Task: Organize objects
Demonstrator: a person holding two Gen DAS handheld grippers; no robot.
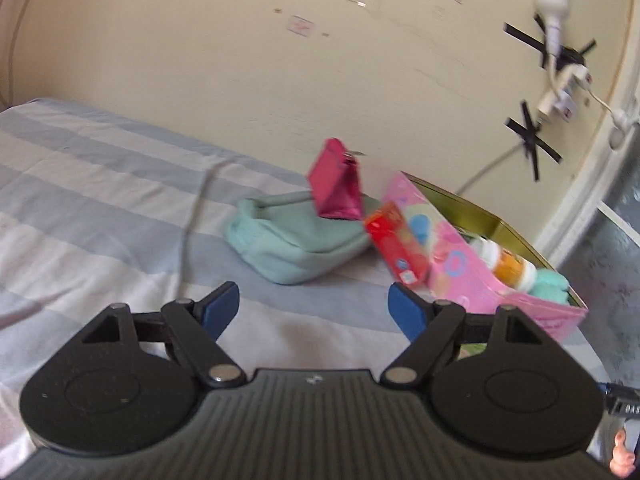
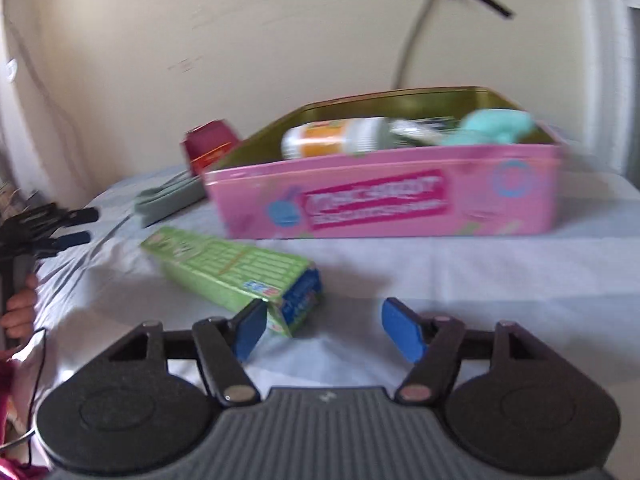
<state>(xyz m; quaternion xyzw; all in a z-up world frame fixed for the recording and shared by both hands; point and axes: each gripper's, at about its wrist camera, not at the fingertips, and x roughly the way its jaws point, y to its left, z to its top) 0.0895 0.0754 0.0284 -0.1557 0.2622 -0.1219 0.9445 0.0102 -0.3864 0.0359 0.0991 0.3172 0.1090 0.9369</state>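
Note:
A pink tin box (image 2: 384,200) stands on the bed, holding an orange-labelled bottle (image 2: 332,138) and a teal soft item (image 2: 496,128). It also shows in the left wrist view (image 1: 472,264). A green carton (image 2: 236,272) lies on the sheet in front of the tin, its near end by my right gripper's left finger. My right gripper (image 2: 324,328) is open and empty. My left gripper (image 1: 314,306) is open and empty above the sheet. Ahead of it lie a teal pouch (image 1: 296,240), a magenta packet (image 1: 336,188) on top of it, and a red box (image 1: 394,248) leaning on the tin.
The bed has a blue and white striped sheet (image 1: 100,184). A beige wall (image 1: 240,60) stands behind, with cables and plugs taped on it (image 1: 556,64). A grey cable (image 1: 192,216) runs across the sheet. My left gripper shows at the left edge of the right wrist view (image 2: 72,226).

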